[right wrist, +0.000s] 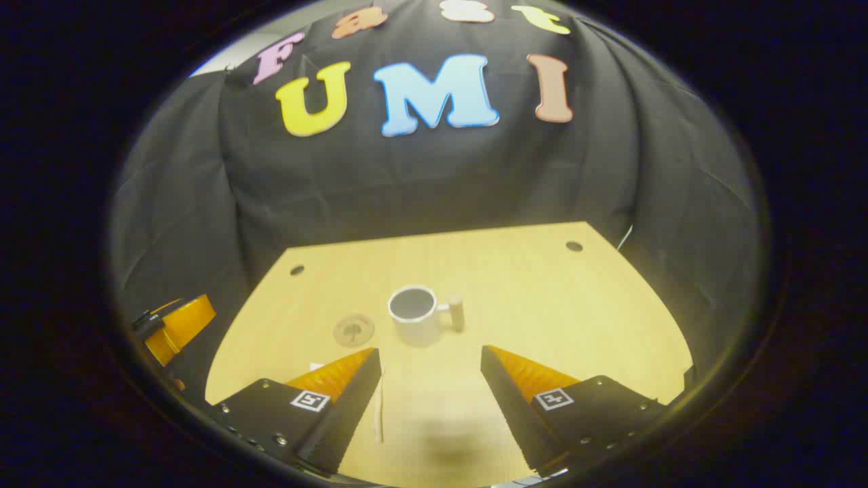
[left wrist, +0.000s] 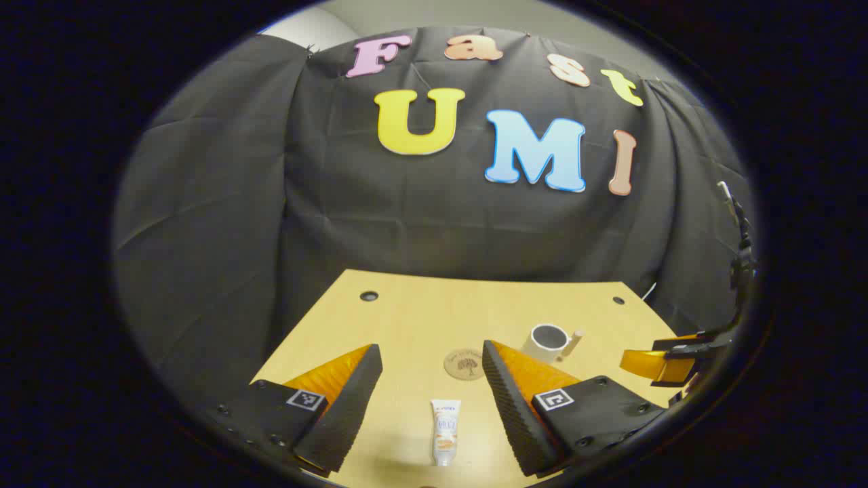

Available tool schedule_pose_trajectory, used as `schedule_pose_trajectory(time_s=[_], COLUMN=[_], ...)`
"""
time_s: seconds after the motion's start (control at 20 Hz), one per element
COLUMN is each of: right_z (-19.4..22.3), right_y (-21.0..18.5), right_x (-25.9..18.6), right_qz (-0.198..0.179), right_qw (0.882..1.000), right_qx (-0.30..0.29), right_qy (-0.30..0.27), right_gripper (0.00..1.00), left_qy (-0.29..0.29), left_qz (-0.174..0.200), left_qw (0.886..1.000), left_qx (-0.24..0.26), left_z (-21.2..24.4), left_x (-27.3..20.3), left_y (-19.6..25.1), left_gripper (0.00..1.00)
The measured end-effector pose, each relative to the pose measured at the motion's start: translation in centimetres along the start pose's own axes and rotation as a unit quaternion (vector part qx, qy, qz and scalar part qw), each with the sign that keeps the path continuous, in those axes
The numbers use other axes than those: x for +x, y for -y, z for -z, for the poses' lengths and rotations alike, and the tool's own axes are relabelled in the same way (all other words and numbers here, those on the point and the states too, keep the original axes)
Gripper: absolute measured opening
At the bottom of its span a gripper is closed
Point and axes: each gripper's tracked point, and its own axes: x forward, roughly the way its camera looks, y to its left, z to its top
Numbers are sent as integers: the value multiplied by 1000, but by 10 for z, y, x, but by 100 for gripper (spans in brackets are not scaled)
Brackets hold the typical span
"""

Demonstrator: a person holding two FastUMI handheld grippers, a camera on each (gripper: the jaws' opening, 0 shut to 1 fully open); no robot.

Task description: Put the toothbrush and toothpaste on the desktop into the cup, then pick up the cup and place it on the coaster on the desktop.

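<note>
A white toothpaste tube (left wrist: 445,430) lies on the wooden desktop (left wrist: 407,312), between and below the spread fingers of my left gripper (left wrist: 430,352), which hangs open and holds nothing. Beyond the tube sits a round brown coaster (left wrist: 464,364), and to its right a white cup (left wrist: 548,341) with a wooden handle. In the right gripper view the cup (right wrist: 413,315) stands upright and empty ahead of my right gripper (right wrist: 430,354), also open. A thin pale toothbrush (right wrist: 380,403) lies by its left finger. The coaster (right wrist: 354,329) lies left of the cup.
Black cloth walls close in the desktop (right wrist: 542,305) at the back and on both sides. Small dark holes mark its far corners. The right gripper (left wrist: 661,362) shows at the right edge of the left gripper view, the left gripper (right wrist: 180,325) at the left edge of the right gripper view.
</note>
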Motion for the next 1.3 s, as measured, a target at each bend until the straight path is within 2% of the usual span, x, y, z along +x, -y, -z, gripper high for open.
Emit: schedule_pose_trajectory(time_s=[0.05, 0.2, 0.3, 0.35, 0.45, 0.5, 0.55, 0.6, 0.7, 0.8, 0.9, 1.05, 1.3], right_z=[2, -5, -24, -46, -102, -125, -138, -148, -158, -158, -154, -148, -109], right_y=[-2, -6, -10, -15, -14, -9, -4, 0, 2, 0, -9, -2, -9], right_x=[3, 2, -5, -15, -43, -59, -76, -92, -117, -127, -126, -117, -83], right_qz=[-6, -23, -35, -40, -30, -14, 0, 9, 28, 36, 20, 23, 4], right_qw=[1000, 1000, 998, 994, 979, 968, 957, 945, 925, 915, 918, 925, 956], right_qx=[-2, -7, -11, -11, -14, -19, -25, -33, -61, -79, -78, -82, -85], right_qy=[-10, 9, 55, 97, 202, 249, 290, 326, 375, 393, 387, 369, 280], right_gripper=[96, 95, 95, 95, 94, 94, 94, 94, 94, 94, 94, 93, 94], left_qy=[-5, 13, 54, 90, 160, 183, 202, 217, 232, 229, 226, 219, 131], left_qz=[5, 20, 26, 27, 24, 26, 35, 44, 56, 60, 54, 43, 59], left_qw=[1000, 1000, 998, 995, 985, 982, 978, 974, 970, 971, 972, 974, 986], left_qx=[-2, 17, 21, 31, 52, 50, 42, 36, 40, 35, 34, 49, 89], left_z=[5, -6, -33, -54, -99, -116, -128, -138, -148, -148, -149, -143, -85], left_x=[5, 10, 3, -4, -18, -27, -35, -41, -48, -47, -48, -49, -15], left_y=[4, 16, 23, 27, 34, 41, 49, 58, 68, 69, 64, 55, 48], left_gripper=[96, 96, 96, 96, 96, 96, 92, 96, 95, 95, 96, 96, 96])
